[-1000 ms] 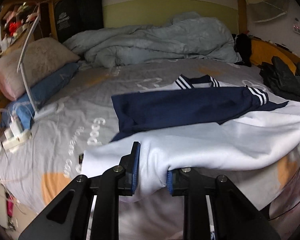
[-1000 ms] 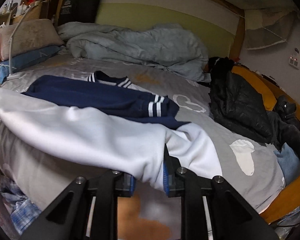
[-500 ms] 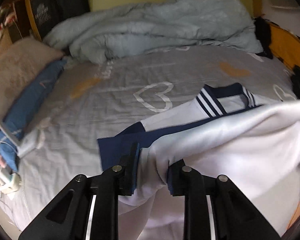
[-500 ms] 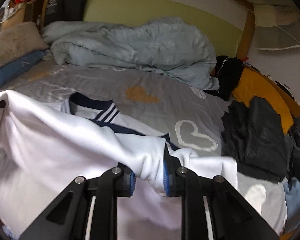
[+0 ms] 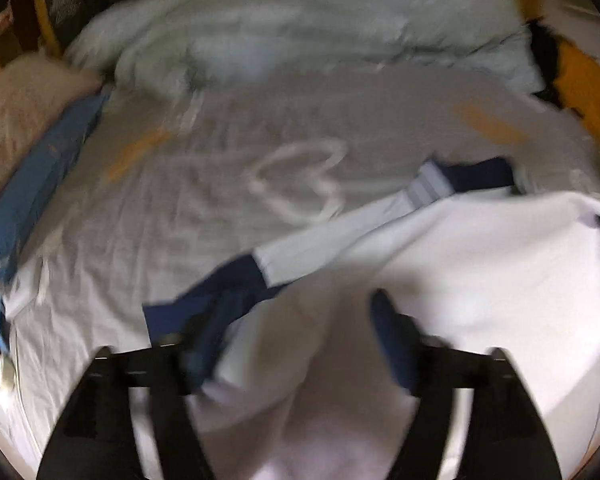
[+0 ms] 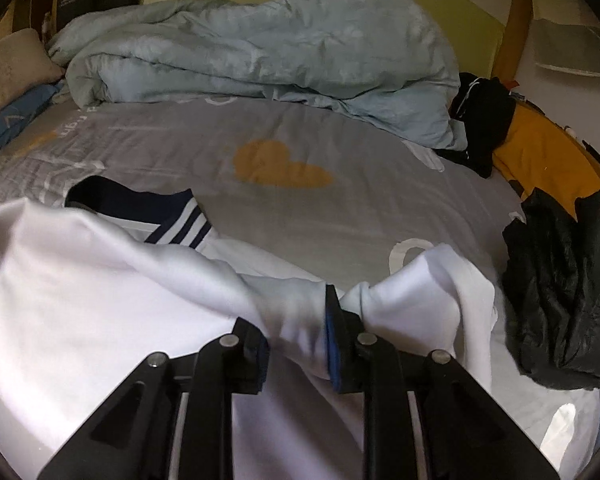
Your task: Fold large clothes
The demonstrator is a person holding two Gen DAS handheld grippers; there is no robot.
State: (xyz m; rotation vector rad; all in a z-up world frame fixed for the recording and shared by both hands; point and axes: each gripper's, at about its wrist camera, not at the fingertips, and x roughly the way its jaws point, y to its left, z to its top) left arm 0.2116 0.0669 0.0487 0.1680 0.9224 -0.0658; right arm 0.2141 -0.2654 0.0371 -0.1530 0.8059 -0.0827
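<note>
A white sweatshirt (image 5: 480,280) (image 6: 80,280) with navy sleeves and a striped navy collar (image 6: 180,216) (image 5: 428,188) lies on the grey bed sheet (image 5: 220,160) (image 6: 300,220). Its lower half is folded up towards the collar. My left gripper (image 5: 300,308) is opening wide; white cloth lies between its jaws, but the pads do not press it. A navy sleeve end (image 5: 204,300) pokes out beside its left finger. My right gripper (image 6: 296,320) still pinches a bunched white corner of the sweatshirt, its jaws just starting to part.
A crumpled pale blue duvet (image 6: 260,48) (image 5: 300,32) fills the far side of the bed. A black jacket (image 6: 560,300) lies to the right, with a yellow cloth (image 6: 548,160) behind it. Blue and beige pillows (image 5: 32,184) line the left edge.
Both grippers carried the white hem forward over the navy sleeves towards the collar. The left jaws, shut on the cloth before, have spread wide. The right still holds its corner.
</note>
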